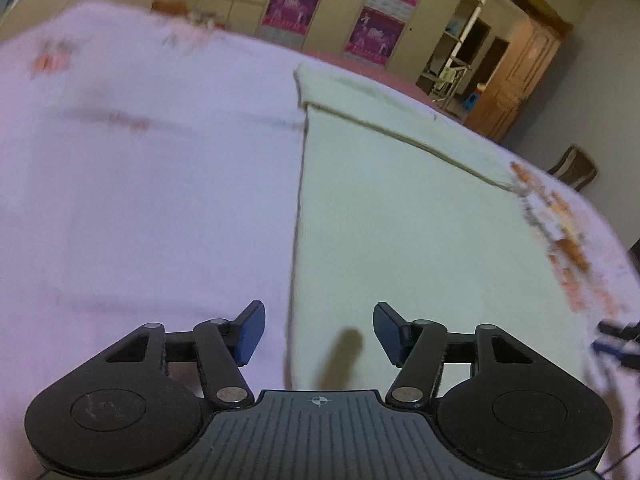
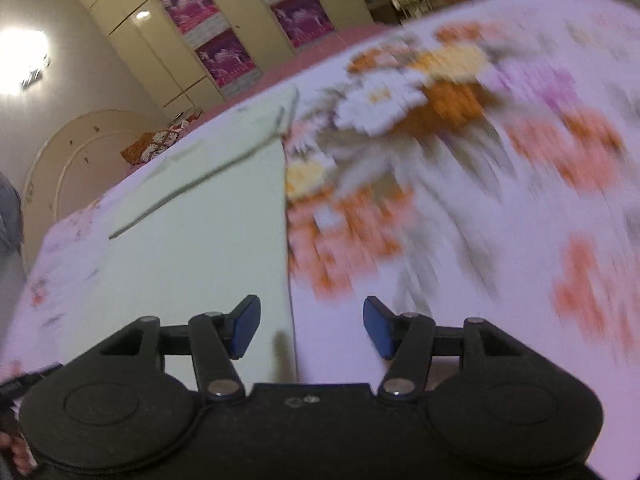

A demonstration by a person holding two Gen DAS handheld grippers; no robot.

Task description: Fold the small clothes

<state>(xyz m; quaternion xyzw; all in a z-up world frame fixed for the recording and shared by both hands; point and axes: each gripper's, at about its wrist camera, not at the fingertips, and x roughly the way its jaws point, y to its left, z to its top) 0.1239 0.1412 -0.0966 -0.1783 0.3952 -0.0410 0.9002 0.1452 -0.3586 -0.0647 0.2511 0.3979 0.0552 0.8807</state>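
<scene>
Cloth is the whole matter: a pale cream-white knitted garment [image 1: 400, 220], folded flat into a rough rectangle with a darker trimmed edge running across its far part, lies spread on a bed covered by a lilac sheet printed with orange and white flowers [image 2: 460, 160]. It looks light, limp and a little stretchy, so I judge it will sag and drag rather than keep any shape when lifted, and a single layer may peel off the layer beneath if pinched shallowly. The straight side edges and the near corners seem the best places to take hold, one on each side, pinching through all layers.

Over its left edge hangs the left gripper [image 1: 319, 334], blue pads apart with nothing between them. Over its right edge hangs the right gripper [image 2: 311, 328], jaws likewise apart and empty.

Beyond the bed stand cream wardrobe doors with pink posters [image 1: 296, 4].
</scene>
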